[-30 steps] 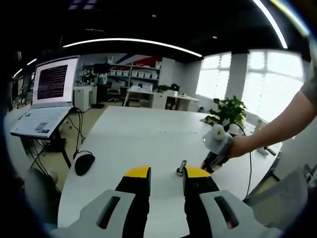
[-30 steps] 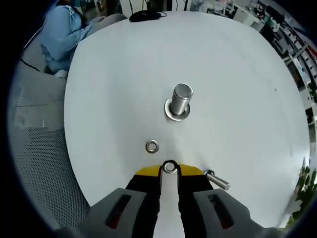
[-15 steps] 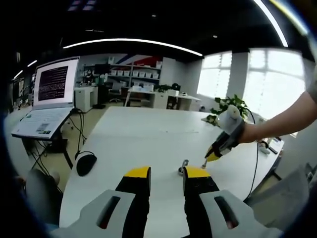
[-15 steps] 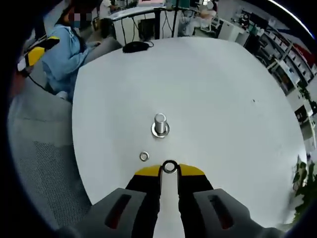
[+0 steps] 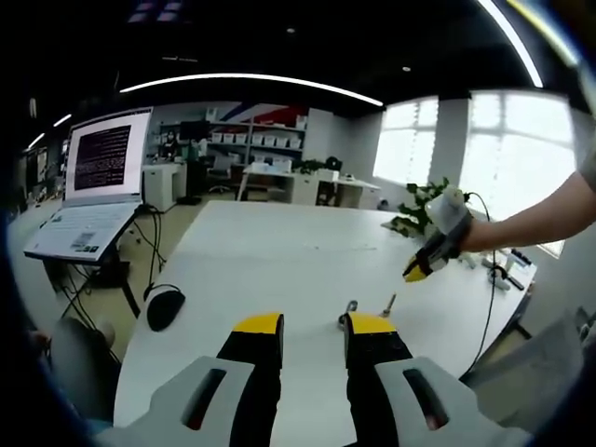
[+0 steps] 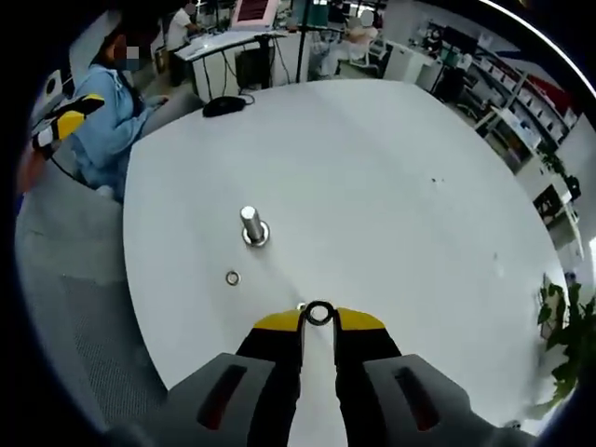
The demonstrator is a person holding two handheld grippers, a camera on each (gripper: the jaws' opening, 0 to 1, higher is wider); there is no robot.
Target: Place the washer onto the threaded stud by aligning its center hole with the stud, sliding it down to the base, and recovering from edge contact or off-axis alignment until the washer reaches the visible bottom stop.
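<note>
Currently right gripper (image 6: 318,317) fingers clamped on washer (image 6: 318,313), lower centre of right gripper view, above white desk (image 6: 391,186). Threaded stud (image 6: 251,224) upright on desk, left of centre, well apart from held washer. Second washer (image 6: 232,277) flat on desk just below stud. Left gripper (image 5: 313,328) fingers apart, holding nothing; mouse (image 5: 164,306) at left desk edge.
</note>
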